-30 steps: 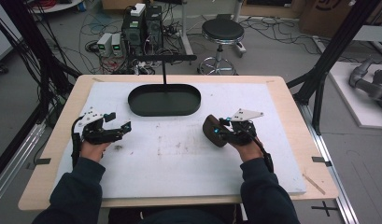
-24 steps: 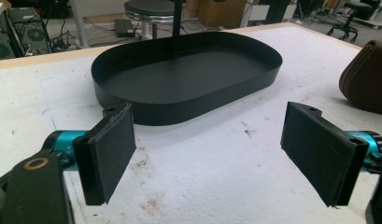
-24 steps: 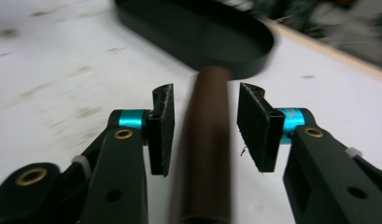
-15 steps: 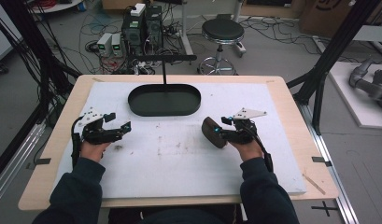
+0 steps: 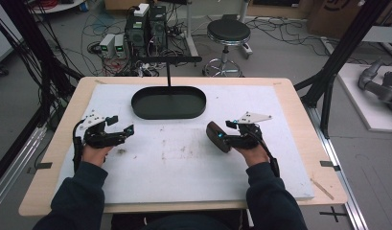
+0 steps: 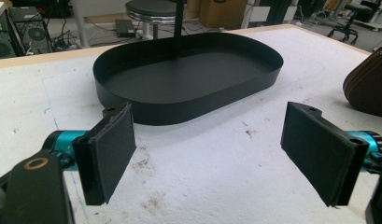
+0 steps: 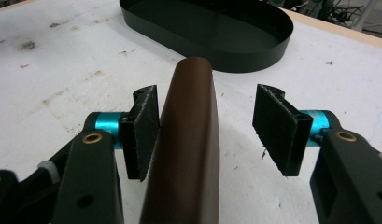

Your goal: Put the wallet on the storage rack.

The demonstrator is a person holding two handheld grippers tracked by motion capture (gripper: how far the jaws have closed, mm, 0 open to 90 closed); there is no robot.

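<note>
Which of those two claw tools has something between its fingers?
The right gripper: a brown case sits between its open fingers, against one pad. The left gripper, also open, has nothing between them.

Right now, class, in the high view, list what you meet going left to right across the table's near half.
Left gripper → brown case → right gripper, open around the case.

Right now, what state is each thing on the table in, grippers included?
Black tray: upright, empty, resting on the white mat.
Brown case: closed, between the right gripper's fingers, touching one finger with a gap to the other.
Right gripper: open around the brown case, not clamped.
Left gripper: open, holding nothing, facing the black tray.
</note>
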